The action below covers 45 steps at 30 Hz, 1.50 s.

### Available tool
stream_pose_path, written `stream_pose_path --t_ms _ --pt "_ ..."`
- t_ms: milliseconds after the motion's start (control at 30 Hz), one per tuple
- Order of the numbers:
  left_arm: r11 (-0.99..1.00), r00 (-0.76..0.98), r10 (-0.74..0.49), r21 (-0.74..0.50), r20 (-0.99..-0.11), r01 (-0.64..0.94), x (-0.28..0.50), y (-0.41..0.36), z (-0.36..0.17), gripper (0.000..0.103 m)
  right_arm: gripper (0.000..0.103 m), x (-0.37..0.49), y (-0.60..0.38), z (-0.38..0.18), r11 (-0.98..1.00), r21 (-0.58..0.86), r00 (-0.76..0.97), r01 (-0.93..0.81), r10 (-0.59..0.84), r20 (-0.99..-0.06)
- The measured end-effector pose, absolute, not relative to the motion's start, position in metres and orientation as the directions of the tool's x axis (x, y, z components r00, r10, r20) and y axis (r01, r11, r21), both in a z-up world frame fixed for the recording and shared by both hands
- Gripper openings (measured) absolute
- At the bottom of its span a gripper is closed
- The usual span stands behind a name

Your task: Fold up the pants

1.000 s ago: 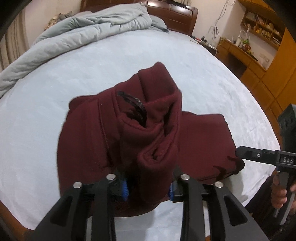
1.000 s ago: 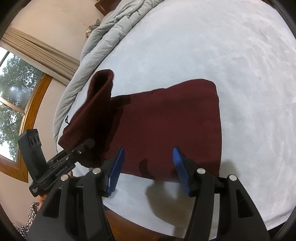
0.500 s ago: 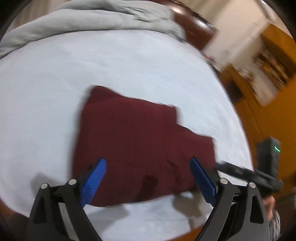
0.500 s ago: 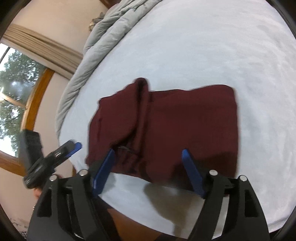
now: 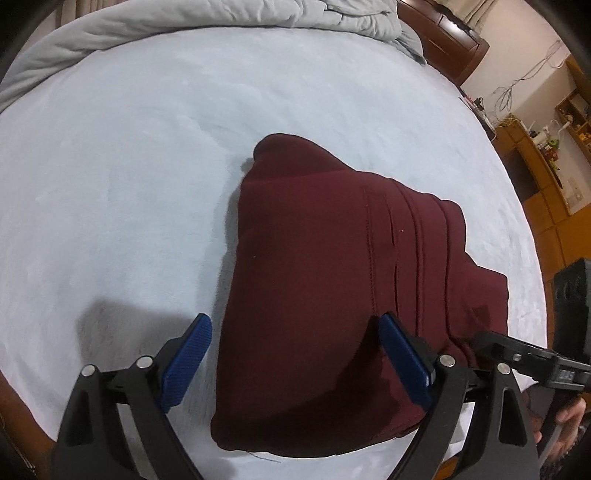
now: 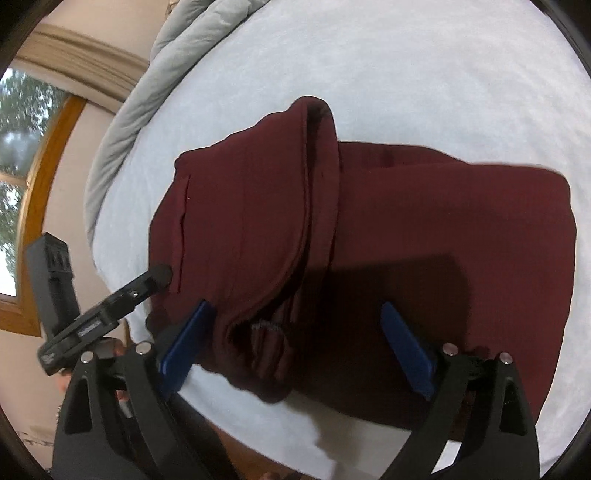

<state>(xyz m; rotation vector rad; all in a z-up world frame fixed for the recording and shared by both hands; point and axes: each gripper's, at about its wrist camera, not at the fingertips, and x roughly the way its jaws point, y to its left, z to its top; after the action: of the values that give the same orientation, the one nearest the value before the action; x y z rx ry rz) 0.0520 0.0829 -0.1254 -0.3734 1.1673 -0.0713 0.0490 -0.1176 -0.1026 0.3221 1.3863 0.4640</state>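
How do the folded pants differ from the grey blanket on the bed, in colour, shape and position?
The pants are dark maroon; the blanket is pale grey. The pants lie folded in a compact stack, though one layer humps up in the right wrist view; the blanket is bunched in loose ridges. The pants sit near the bed's close edge, just ahead of both grippers; the blanket lies along the far side. Both rest on the light bedsheet.

Bed with pale blue sheet carries all. Folded maroon pants lie flat on sheet near bed's front edge. Rumpled grey duvet heaped along far edge, well apart from pants.
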Motion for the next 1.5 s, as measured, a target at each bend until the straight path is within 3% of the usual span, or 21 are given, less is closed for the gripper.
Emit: stream_pose_path --t_ms 100,300,333,467,967,1167,1300,1433,1500 --pt "0.948 0.407 -0.23 -0.297 -0.884 -0.11 0.052 0.085 -0.122 0.092 0.09 0.055 -0.107 -0.104 0.86 0.481 0.11 -0.168 0.501 -0.858" --pt "0.965 0.43 -0.201 -0.253 -0.88 -0.066 0.051 0.08 -0.113 0.092 0.046 0.059 -0.08 -0.109 0.846 0.456 0.126 -0.277 0.503 -0.855" --pt "0.966 0.436 -0.199 -0.25 -0.878 -0.061 0.05 0.08 -0.111 0.092 0.033 0.059 -0.082 -0.108 0.833 0.473 0.125 -0.286 0.522 -0.844" --pt "0.973 0.453 -0.183 -0.228 -0.872 -0.046 0.049 0.078 -0.106 0.092 0.023 0.056 -0.089 -0.096 0.815 0.497 0.141 -0.297 0.552 -0.822" --pt "0.976 0.487 -0.202 -0.213 -0.85 0.034 0.05 0.055 -0.085 0.092 0.019 0.039 -0.162 -0.028 0.825 0.502 0.291 -0.26 0.563 -0.773" --pt "0.977 0.476 -0.211 -0.203 -0.854 0.067 0.055 0.037 -0.086 0.092 0.018 0.033 -0.197 -0.041 0.864 0.472 0.311 -0.175 0.504 -0.806" --pt "0.977 0.464 -0.211 -0.19 -0.86 0.092 0.058 0.026 -0.088 0.092 0.019 0.03 -0.193 -0.075 0.908 0.387 0.25 -0.158 0.416 -0.874" --pt "0.978 0.459 -0.206 -0.181 -0.864 0.099 0.058 0.021 -0.086 0.092 0.034 0.031 -0.19 -0.083 0.918 0.361 0.223 -0.166 0.392 -0.893" --pt "0.979 0.459 -0.202 -0.173 -0.865 0.105 0.058 0.02 -0.085 0.092 0.048 0.032 -0.193 -0.074 0.911 0.373 0.223 -0.179 0.406 -0.886"
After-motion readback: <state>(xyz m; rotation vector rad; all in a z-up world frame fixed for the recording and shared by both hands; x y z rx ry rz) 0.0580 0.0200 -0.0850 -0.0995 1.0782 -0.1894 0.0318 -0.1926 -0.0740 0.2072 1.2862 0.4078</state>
